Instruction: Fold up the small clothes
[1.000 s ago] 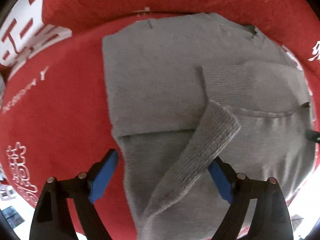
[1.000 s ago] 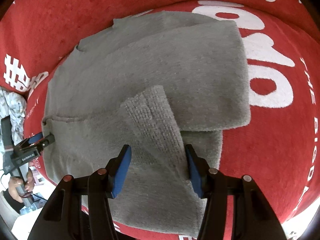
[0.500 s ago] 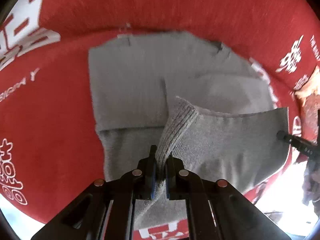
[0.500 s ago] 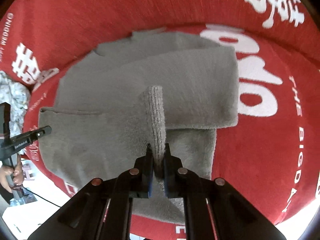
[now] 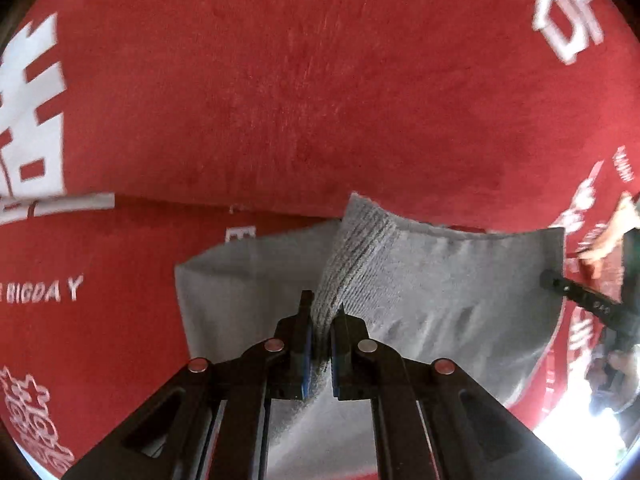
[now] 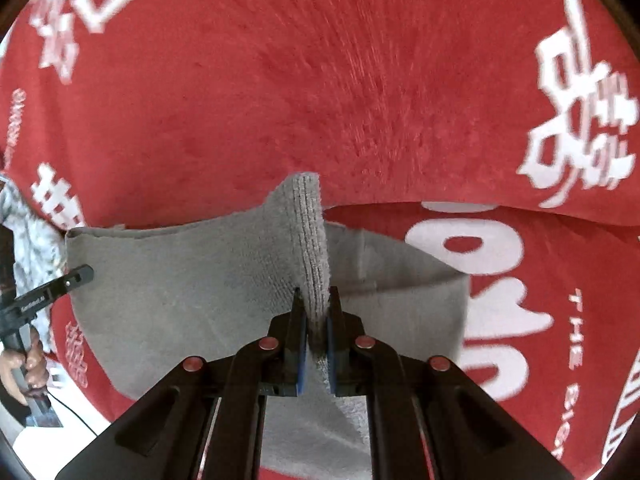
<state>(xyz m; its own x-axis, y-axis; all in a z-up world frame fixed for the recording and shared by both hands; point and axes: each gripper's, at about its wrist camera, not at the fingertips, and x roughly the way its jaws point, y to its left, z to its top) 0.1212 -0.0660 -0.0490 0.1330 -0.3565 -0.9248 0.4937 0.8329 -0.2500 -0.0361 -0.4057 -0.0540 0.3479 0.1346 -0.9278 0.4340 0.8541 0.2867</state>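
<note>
Left tongs (image 5: pixel 322 314): jaws together, clamped on a ribbed cuff of the grey knit sweater (image 5: pixel 440 304). The blue pads (image 5: pixel 307 354) press the knit from both sides; the ribbed strip stands up out of the jaws and rises to a rounded top edge.

Right tongs (image 6: pixel 316 300): same state, jaws together and clamped on a second ribbed cuff of the sweater (image 6: pixel 180 292). That cuff also stands upright above the jaws, ribs running lengthwise.

Sweater, taken as landmark: it hangs and drapes from the two clamped cuffs. In the left wrist view its body spreads right of the cuff as a lifted sheet with a straight upper edge, while a flatter grey panel lies left of the cuff. In the right wrist view the body spreads mostly left of the cuff, with a narrower folded part to the right.

Beyond the sweater on all sides: a red cloth with white lettering (image 5: pixel 280 100), covering the tabletop under the garment. White characters and the words "BIGDAY" sit left of the sweater in the left wrist view; large white shapes lie right of it in the right wrist view (image 6: pixel 480 248).

At the sweater's far edge each view shows the other tool's black tip: right of it in the left view (image 5: pixel 576 300), left of it in the right view (image 6: pixel 52 290). A hand (image 6: pixel 24 364) grips that handle below.
</note>
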